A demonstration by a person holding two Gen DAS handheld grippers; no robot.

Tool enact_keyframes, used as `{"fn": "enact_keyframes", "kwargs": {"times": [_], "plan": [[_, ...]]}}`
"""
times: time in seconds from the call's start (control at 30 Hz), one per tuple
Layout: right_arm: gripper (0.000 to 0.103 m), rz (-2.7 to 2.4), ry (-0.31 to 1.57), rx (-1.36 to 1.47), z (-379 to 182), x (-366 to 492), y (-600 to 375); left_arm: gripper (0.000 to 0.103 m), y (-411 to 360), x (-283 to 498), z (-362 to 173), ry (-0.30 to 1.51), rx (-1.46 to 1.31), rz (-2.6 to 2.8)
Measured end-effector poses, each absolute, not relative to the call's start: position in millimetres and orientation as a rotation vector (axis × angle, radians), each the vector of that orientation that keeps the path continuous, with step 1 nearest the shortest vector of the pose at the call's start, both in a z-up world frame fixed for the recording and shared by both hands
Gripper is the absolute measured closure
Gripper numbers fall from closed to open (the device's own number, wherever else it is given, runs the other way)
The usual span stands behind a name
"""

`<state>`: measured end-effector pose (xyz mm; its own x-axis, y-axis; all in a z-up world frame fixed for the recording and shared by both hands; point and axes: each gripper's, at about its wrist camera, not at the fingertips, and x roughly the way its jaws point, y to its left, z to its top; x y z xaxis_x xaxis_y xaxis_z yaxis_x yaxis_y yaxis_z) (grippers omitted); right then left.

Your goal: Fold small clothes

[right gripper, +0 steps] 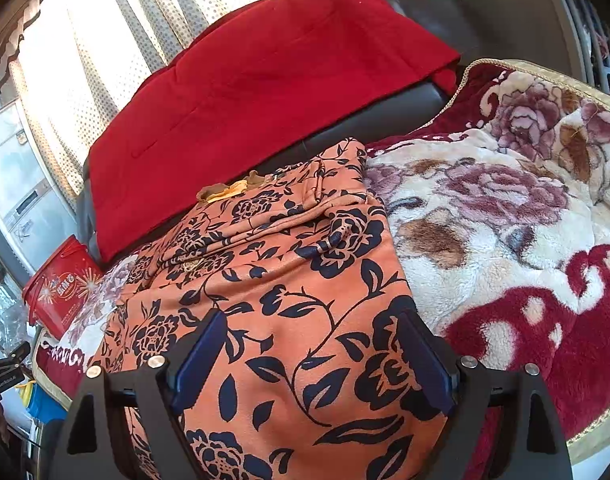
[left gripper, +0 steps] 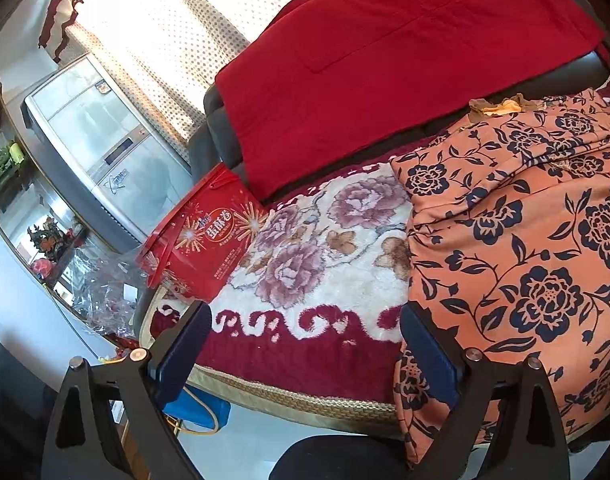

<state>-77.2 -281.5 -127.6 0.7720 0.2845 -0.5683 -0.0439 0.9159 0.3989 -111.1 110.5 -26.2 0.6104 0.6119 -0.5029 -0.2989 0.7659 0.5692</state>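
In the left wrist view, your left gripper (left gripper: 305,356) has its jaws spread wide and nothing is between them; under the gap you see only the plush flowered blanket (left gripper: 317,240). The orange flowered garment (left gripper: 517,248) lies on this blanket to the right, and its edge hangs down over the front of the seat. The right finger of this gripper stands just at that left edge of the cloth, but I cannot tell if it touches it. Behind, a red cloth (left gripper: 385,60) is draped over the dark backrest, and a red gift box (left gripper: 203,244) leans at the left end of the blanket.

In the right wrist view, your right gripper (right gripper: 311,364) is also spread wide, with no cloth pinched. It hovers over the near part of the orange flowered garment (right gripper: 289,280), which fills the space between the fingers. The far part of the garment is already bunched in several layers.

The risks, as I judge them: if you close the right jaws here, you may catch only a top layer, or also the blanket under it, and the fold will drag crooked. The hanging edge can pull the garment down from the seat when you lift one side only. The left gripper, if it closes now, takes blanket and not clothing.
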Motion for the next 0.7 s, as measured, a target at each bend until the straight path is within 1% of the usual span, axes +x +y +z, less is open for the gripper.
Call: {"fn": "enact_keyframes", "kwargs": {"times": [0.43,0.53,0.67,0.7], "plan": [[0.014,0.181,0.675,0.373,-128.5,-75.8,-282.1,0.008,112.6,-113.5,-29.2,0.761,0.406,0.503],[0.014,0.178,0.676,0.376,-129.1,-75.9,-282.6,0.008,127.0,-112.2,-34.2,0.822,0.250,0.414],[0.014,0.175,0.674,0.381,-128.8,-76.7,-283.8,0.008,171.4,-111.7,-59.5,0.919,-0.168,0.245],[0.014,0.175,0.674,0.381,-128.6,-77.0,-283.9,0.008,177.9,-111.3,-65.5,0.931,-0.225,0.231]]}}
